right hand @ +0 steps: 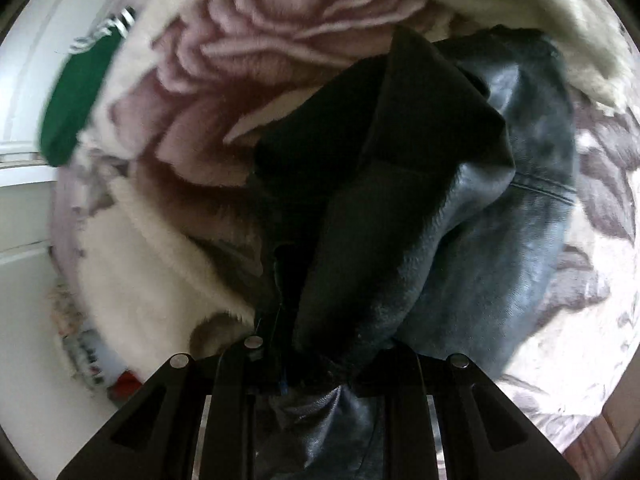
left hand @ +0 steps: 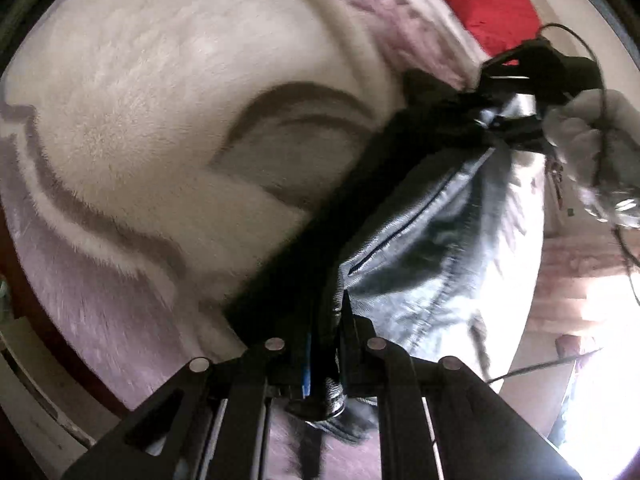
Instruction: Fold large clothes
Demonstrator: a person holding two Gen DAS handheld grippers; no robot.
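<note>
Left wrist view, left claw (left hand: 326,364) pinching black jacket (left hand: 432,248), right claw (right hand: 320,364) seemingly clamping it too, floral blanket (right hand: 248,68) beneath

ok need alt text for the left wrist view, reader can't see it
The left gripper is clamped on a black leather jacket, stretched up to the right gripper held by a white-gloved hand. Behind lies a cream and mauve plush blanket, with red fabric at top.

Bare floral blanket (left hand: 132,92) left of the hanging black jacket (left hand: 420,220)
</note>
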